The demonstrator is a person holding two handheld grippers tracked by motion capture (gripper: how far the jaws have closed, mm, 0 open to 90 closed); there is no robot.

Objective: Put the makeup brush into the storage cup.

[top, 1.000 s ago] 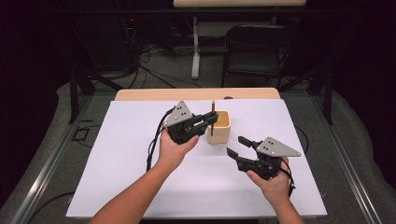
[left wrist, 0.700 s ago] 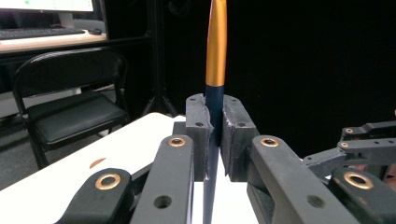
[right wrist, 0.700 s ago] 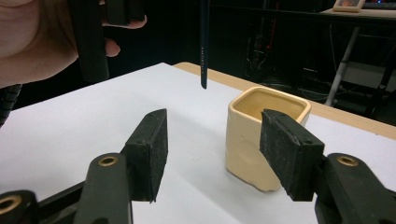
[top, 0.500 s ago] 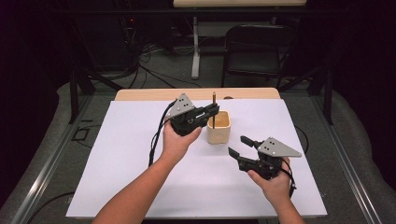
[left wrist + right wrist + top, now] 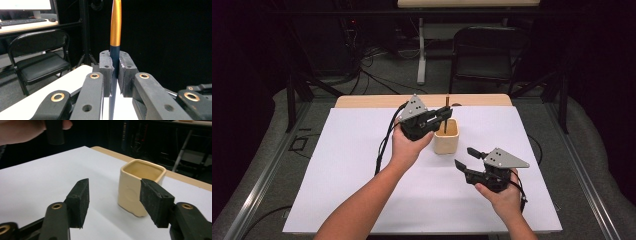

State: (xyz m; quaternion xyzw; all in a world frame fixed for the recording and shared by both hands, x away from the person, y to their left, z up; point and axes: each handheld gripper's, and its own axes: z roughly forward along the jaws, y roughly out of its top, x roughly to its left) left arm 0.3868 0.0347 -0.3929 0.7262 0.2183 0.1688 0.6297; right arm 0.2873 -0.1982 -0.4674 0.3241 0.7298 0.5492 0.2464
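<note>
Hands hold two black tools over a white-covered worktop. Left tool pinches a thin upright brush with navy handle and orange metal band above the cream square ceramic cup. Right tool, jaws spread and empty, hovers near the cup.

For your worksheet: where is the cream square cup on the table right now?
In the high view, the cream cup stands on the white sheet near the table's far edge, just right of the left gripper.
</note>
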